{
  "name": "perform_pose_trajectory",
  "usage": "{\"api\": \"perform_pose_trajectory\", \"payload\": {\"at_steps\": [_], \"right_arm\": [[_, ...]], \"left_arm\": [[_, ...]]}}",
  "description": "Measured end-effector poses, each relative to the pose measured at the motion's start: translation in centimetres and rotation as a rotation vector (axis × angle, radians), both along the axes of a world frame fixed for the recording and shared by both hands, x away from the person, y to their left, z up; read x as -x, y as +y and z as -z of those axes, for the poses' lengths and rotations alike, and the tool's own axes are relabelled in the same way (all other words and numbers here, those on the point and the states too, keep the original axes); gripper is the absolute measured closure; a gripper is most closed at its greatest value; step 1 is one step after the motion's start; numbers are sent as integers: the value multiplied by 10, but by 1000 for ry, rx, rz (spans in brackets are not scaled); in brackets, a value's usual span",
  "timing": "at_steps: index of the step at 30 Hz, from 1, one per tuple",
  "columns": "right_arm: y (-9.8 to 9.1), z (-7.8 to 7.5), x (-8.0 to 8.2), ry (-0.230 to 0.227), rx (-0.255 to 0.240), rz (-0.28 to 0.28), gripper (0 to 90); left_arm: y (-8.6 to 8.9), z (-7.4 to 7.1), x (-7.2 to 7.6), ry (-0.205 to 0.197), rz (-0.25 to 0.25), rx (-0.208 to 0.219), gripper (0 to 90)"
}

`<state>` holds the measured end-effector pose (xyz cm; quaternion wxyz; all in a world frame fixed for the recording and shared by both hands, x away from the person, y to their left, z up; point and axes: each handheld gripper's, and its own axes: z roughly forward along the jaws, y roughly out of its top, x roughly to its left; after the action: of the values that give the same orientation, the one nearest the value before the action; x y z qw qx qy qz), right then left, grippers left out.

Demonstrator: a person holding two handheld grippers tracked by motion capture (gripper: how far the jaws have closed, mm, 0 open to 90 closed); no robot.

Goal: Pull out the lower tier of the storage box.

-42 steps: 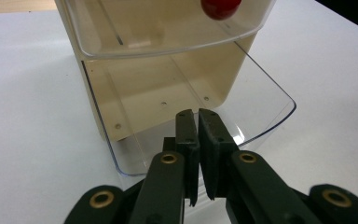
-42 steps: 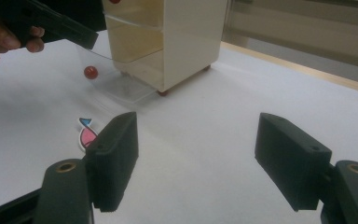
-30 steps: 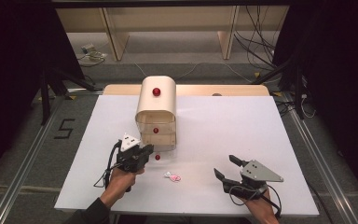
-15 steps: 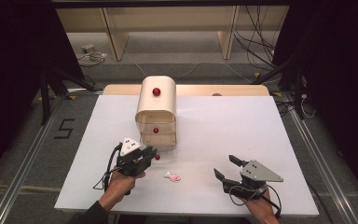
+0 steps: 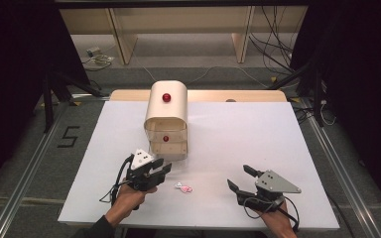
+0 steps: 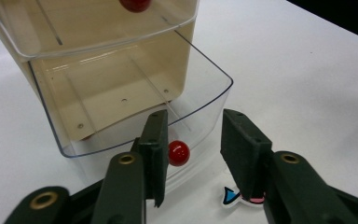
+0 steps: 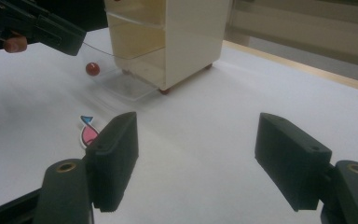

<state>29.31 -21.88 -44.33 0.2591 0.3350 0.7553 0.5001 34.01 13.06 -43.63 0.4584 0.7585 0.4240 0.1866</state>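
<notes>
The left gripper [image 6: 191, 154] had its fingers [image 6: 154, 149] apart, having just been opening, with the red knob [image 6: 178, 152] between them and clear of both pads. The knob sat on the front wall of the clear bottom drawer [image 6: 200, 93], pulled out from the cream cabinet [image 5: 166, 116]. A small sticker [image 5: 183, 188] lay on the white desk [image 5: 258, 134] at 3 o'clock of that gripper. The right gripper [image 5: 240, 177] rested at 3 o'clock of the sticker, fingers [image 7: 116, 154] wide apart, holding nothing.
</notes>
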Motion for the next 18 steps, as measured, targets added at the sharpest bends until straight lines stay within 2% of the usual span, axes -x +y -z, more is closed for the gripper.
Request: {"api": "perform_pose_trajectory", "payload": {"at_steps": [10,18], "right_arm": [[0,0,0,4,7,-3,309],[0,0,0,8,5,0,310]], "left_arm": [[-7,1,4,-15,50,-26,504],[-12,3,6,-20,81,-57,468]]}}
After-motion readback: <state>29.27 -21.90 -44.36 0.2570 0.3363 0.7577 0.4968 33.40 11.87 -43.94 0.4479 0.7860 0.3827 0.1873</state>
